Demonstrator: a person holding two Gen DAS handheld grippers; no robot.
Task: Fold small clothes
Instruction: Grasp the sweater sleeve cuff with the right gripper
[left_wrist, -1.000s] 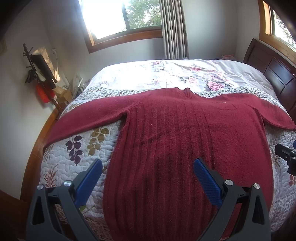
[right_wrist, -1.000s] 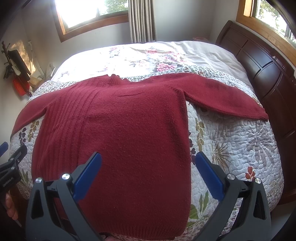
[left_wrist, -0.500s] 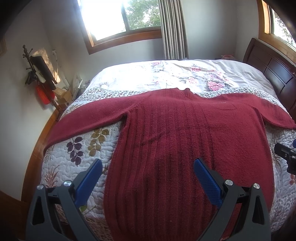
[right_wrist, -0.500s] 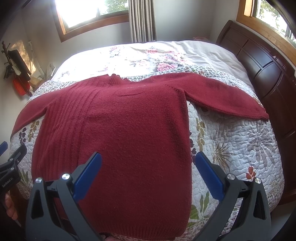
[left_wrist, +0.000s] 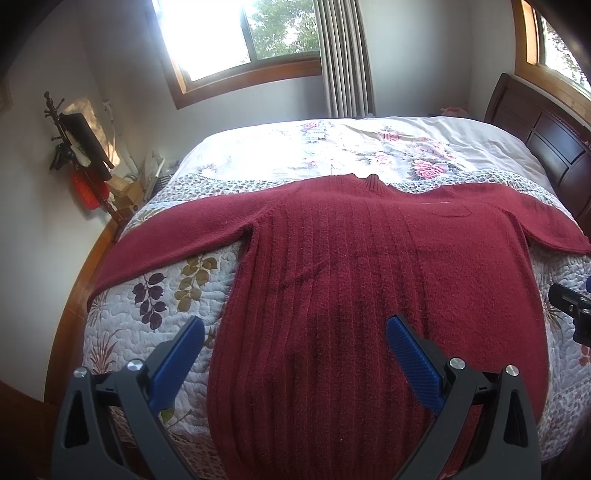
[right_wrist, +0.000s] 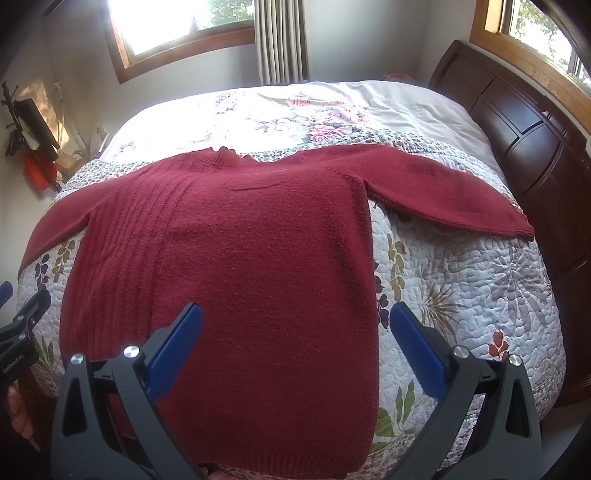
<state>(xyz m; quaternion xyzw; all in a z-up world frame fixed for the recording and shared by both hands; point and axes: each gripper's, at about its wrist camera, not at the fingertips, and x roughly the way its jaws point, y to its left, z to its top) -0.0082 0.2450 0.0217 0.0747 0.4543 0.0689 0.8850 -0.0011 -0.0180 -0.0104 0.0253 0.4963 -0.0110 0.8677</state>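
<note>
A dark red knitted sweater (left_wrist: 369, 266) (right_wrist: 240, 258) lies flat on the quilted bed (left_wrist: 155, 321), collar away from me, both sleeves spread out to the sides. Its hem hangs over the near edge of the bed. My left gripper (left_wrist: 295, 339) hovers open above the sweater's lower left part, nothing between its blue fingers. My right gripper (right_wrist: 297, 336) hovers open above the sweater's lower right part, likewise holding nothing. Each gripper's body shows at the edge of the other's view.
A dark wooden headboard (right_wrist: 535, 147) stands along the right side of the bed. At the left are a coat stand (left_wrist: 74, 147) with hanging items and a cluttered bedside table (left_wrist: 129, 188). Two windows (left_wrist: 240, 33) face me. A hand (right_wrist: 16, 410) shows at the lower left.
Almost nothing has changed: both grippers stay open over the sweater, with only a slight drift of the views.
</note>
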